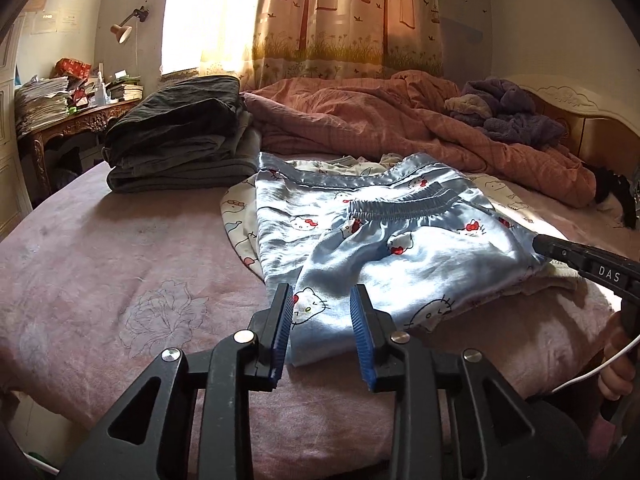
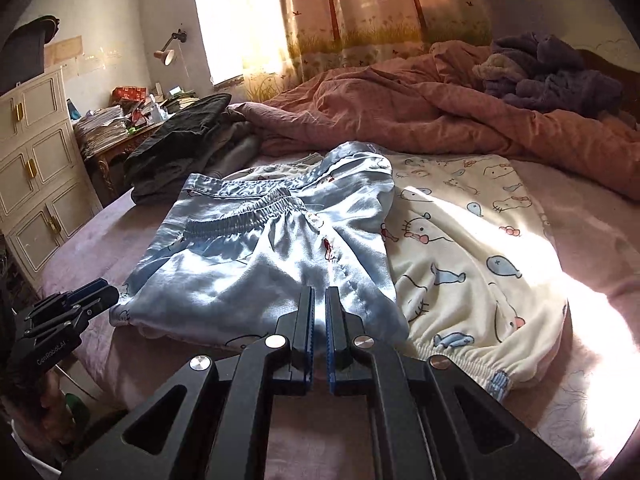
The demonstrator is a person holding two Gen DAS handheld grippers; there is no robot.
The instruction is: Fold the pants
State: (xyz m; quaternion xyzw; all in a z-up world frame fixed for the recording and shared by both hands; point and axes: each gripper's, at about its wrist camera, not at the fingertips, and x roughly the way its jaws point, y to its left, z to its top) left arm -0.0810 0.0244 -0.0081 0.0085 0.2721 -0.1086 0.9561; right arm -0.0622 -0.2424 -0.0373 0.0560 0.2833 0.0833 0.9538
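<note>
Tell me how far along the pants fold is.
Done: blue satin pants lie folded over on the bed, waistband on top. In hand: right gripper shut on their near edge; left gripper open at its corner. Left: release, possibly another fold.

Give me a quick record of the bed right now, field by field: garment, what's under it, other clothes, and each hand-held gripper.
garment: blue satin pants, folded, waistband showing
underneath: cream cartoon-print garment, spread flat
surface: pink bedsheet
other clothes: dark folded stack beyond the pants
left hand-held gripper: open, the pants' near edge between its pads, unpinched
right hand-held gripper: shut, at the pants' near edge; a grip on the fabric cannot be told
</note>
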